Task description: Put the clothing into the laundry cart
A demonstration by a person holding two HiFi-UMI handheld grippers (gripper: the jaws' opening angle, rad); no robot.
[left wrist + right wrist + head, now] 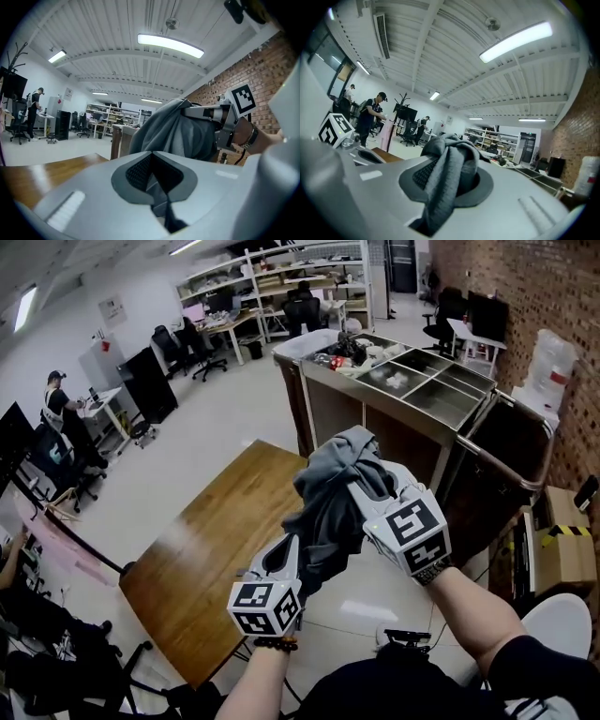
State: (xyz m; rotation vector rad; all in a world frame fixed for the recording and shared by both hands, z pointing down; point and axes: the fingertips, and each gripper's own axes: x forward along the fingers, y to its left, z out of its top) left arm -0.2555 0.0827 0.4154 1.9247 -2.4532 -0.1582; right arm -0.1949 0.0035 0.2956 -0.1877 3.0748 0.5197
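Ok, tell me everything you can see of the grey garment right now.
The grey garment is soft, matte, knit-looking cloth, bunched and twisted into a rope-like wad, so what kind of garment it is cannot be told. It is lifted clear of the wooden table and held by both tools. The right hand-held gripper is shut on its upper bunch, with a fold spilling over the jaws. The left hand-held gripper pinches its lower end. Nothing else touches it.
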